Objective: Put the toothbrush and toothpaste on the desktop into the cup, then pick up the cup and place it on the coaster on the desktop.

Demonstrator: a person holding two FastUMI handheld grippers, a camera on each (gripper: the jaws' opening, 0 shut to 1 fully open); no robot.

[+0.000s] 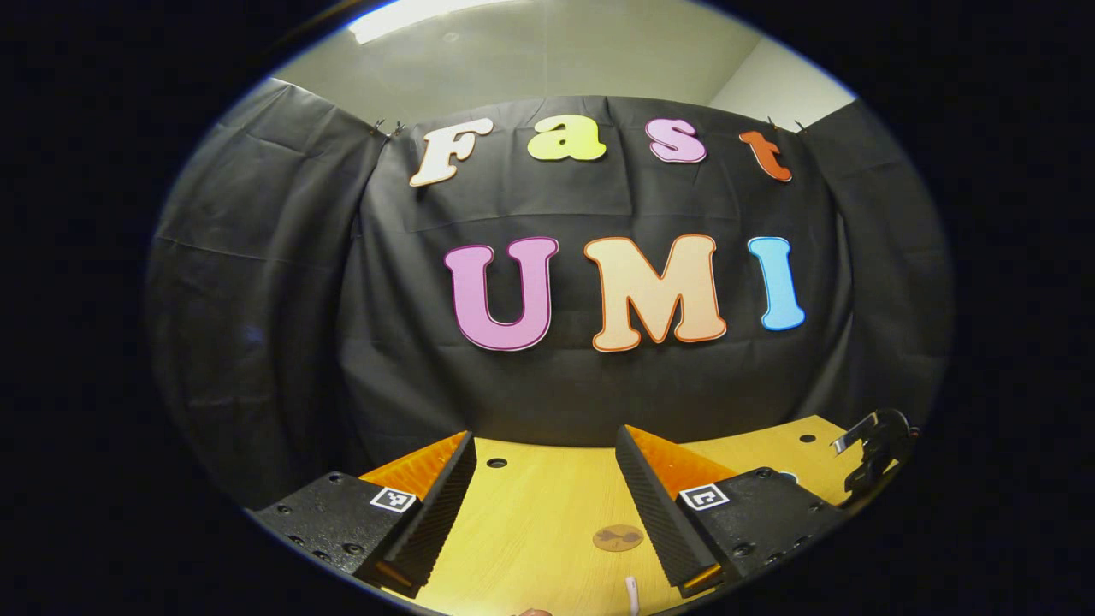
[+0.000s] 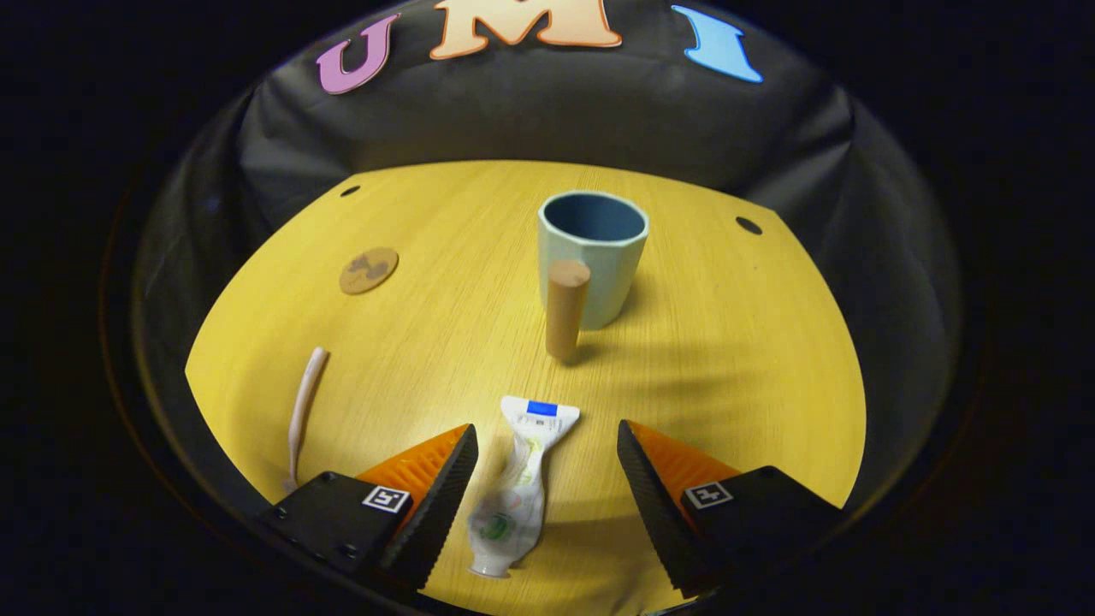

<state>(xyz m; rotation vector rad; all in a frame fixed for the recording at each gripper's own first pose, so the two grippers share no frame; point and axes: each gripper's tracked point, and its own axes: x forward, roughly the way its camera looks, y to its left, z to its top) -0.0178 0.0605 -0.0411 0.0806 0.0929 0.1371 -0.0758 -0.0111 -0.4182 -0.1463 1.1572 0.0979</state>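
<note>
In the right gripper view, the right gripper (image 2: 543,479) hangs above the near part of the yellow wooden desktop (image 2: 727,342) with its jaws spread wide and nothing between the ribbed pads but open air. The toothpaste tube (image 2: 517,488) lies flat on the desktop beneath that gap, closer to the left finger (image 2: 432,500) than the right one, its crimped blue-marked end pointing away toward the cup and its cap end toward the camera. The pale blue-green cup (image 2: 594,257) stands upright and empty near the middle of the desktop, with a wooden peg-like handle (image 2: 566,308) on its near side. The toothbrush (image 2: 304,411) lies well to the left of the tube, near the desktop's edge. The round brown coaster (image 2: 369,270) sits farther back on the left, well apart from the cup. In the left gripper view, the left gripper (image 1: 547,505) is held level, its jaws also wide and empty, with the coaster (image 1: 618,537) on the desktop between them and the tip of the toothbrush (image 1: 632,595) at the bottom edge. The other gripper (image 1: 877,445) shows at the far right.
</note>
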